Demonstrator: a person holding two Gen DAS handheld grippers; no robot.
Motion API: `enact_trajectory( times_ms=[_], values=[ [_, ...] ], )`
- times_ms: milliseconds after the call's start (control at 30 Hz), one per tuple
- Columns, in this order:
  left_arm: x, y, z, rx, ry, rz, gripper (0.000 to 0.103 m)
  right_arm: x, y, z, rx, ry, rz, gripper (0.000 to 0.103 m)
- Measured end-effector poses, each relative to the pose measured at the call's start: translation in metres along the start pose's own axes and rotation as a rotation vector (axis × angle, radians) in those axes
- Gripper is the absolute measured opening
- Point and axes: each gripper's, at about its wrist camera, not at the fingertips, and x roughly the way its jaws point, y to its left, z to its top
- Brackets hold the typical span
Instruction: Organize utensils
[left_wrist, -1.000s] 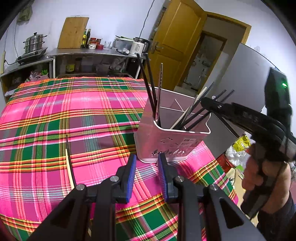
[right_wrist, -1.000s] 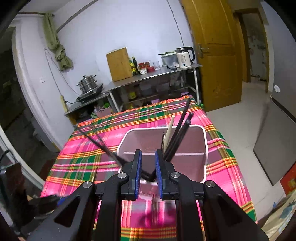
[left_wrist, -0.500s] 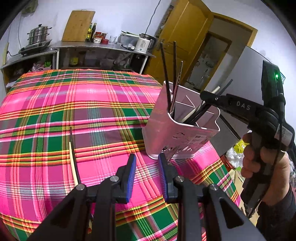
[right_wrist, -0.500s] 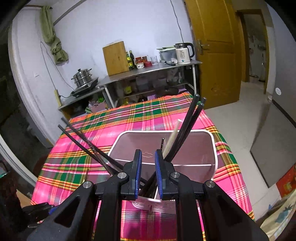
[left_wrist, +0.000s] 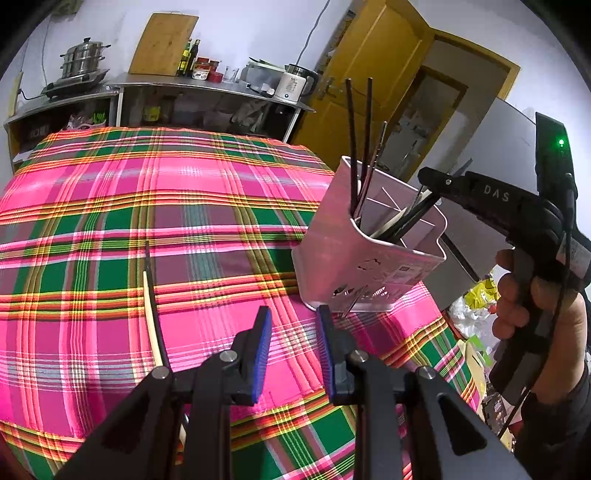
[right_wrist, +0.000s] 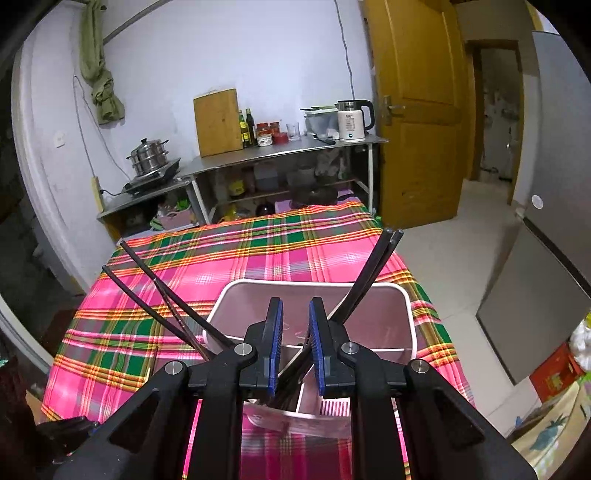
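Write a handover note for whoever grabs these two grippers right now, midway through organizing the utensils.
Left gripper: jaws open, empty, over the plaid tablecloth in front of the pink holder.
Right gripper: over the holder's near side, jaws narrowly apart with dark chopsticks between them; grip unclear.
Done: several chopsticks stand in the holder.
Left: a pale chopstick and a dark one beside it lie on the cloth; they likely go in the holder.
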Motion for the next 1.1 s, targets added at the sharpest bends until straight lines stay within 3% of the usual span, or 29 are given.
enact_trajectory(
  times_ms=[533, 767, 833, 900, 1100],
  values=[
    [-0.004, 0.018, -0.004, -0.045, -0.011, -0.027, 0.026, 0.015, 0.034, 0.010, -0.117, 0.047, -0.206, 0.015],
    [-0.010, 0.031, -0.008, -0.070, -0.022, -0.026, 0.026, 0.029, 0.026, 0.006, -0.060, 0.133, -0.179, 0.015],
    [-0.013, 0.033, -0.010, -0.073, -0.026, -0.025, 0.026, 0.030, 0.024, 0.005, -0.049, 0.134, -0.157, 0.015],
    [-0.014, 0.035, -0.011, -0.076, -0.028, -0.022, 0.026, 0.030, 0.023, 0.006, -0.045, 0.134, -0.152, 0.006],
    [-0.016, 0.038, -0.012, -0.089, -0.030, -0.019, 0.026, 0.021, 0.026, 0.008, -0.047, 0.108, -0.110, 0.004]
  ],
)
